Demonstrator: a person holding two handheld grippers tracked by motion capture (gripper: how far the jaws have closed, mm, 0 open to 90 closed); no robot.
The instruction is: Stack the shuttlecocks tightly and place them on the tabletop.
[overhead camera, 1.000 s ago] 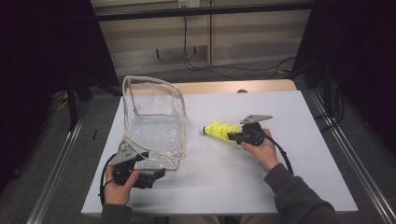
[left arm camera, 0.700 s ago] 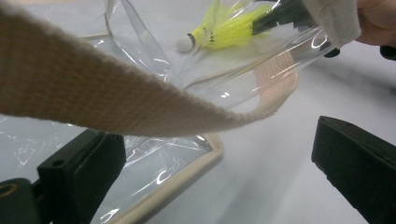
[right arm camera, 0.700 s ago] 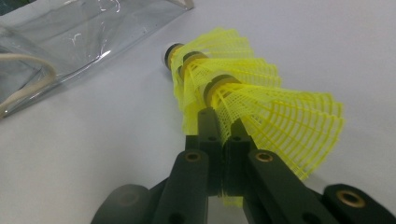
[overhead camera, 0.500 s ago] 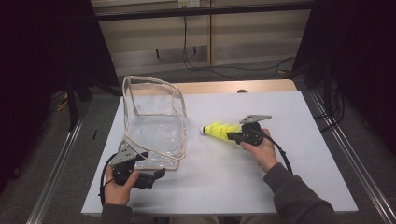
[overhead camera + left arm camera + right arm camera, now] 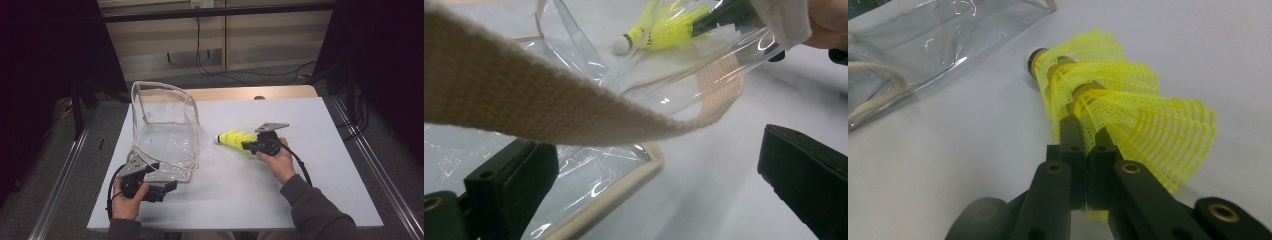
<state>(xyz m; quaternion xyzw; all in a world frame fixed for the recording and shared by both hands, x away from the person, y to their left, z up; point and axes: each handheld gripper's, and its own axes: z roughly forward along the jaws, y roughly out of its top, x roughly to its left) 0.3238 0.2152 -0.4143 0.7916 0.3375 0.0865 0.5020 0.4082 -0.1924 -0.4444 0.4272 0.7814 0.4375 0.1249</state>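
Note:
A clear plastic bag (image 5: pixel 165 135) with beige trim stands open on the white table (image 5: pixel 320 125), left of centre. My left gripper (image 5: pixel 167 187) lies at the bag's near edge with its jaws wide apart. In the left gripper view (image 5: pixel 656 145) the bag's beige strap (image 5: pixel 549 105) crosses just above the jaws, touching neither. To the bag's right, my right gripper (image 5: pixel 247 146) is shut on the skirt of a yellow mesh shuttlecock (image 5: pixel 232 139), whose white cork points at the bag. In the right gripper view the jaws (image 5: pixel 1085 135) pinch the yellow mesh (image 5: pixel 1128 100); it looks like a nested stack.
A metal rail (image 5: pixel 380 175) runs along each side of the table. Cables (image 5: pixel 220 75) hang on the floor behind the table's wooden far edge (image 5: pixel 240 92). White table surface lies between the bag and the shuttlecock and in front of both hands.

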